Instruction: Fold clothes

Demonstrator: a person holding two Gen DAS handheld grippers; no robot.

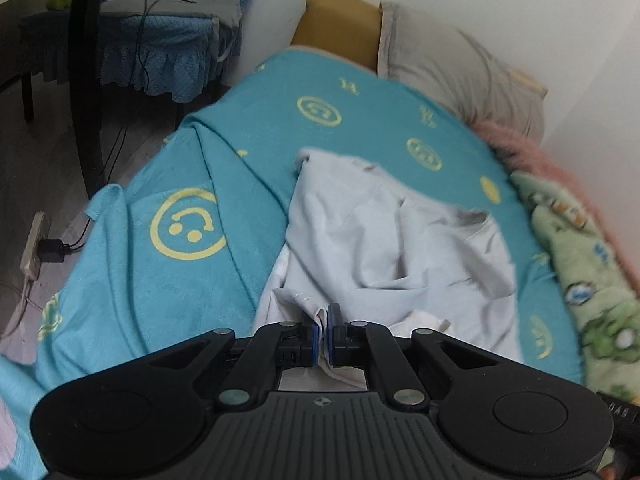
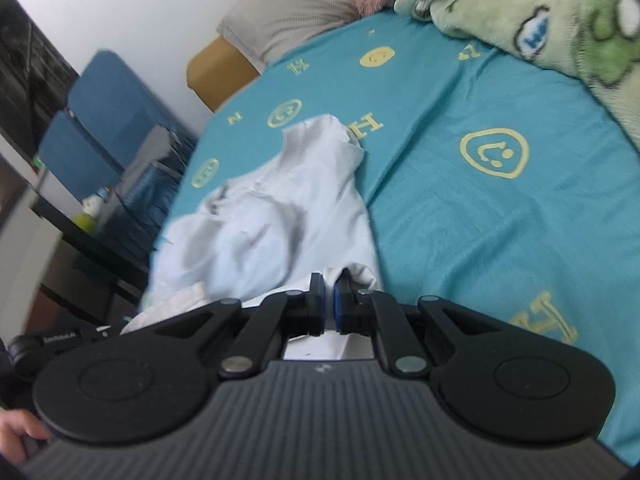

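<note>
Both grippers are clamped on cloth: the left gripper (image 1: 323, 330) has a bunched edge of the white garment (image 1: 384, 248) pinched between its blue pads (image 1: 333, 320), and the right gripper (image 2: 328, 304) is closed on another part of that near edge. From the pinch points the garment (image 2: 272, 216) runs away, rumpled, across the teal bedsheet (image 1: 168, 280) (smiley-printed), toward the grey pillow (image 1: 452, 68). A fold seems begun; next, the held edge would be carried evenly over toward the pillow end.
</note>
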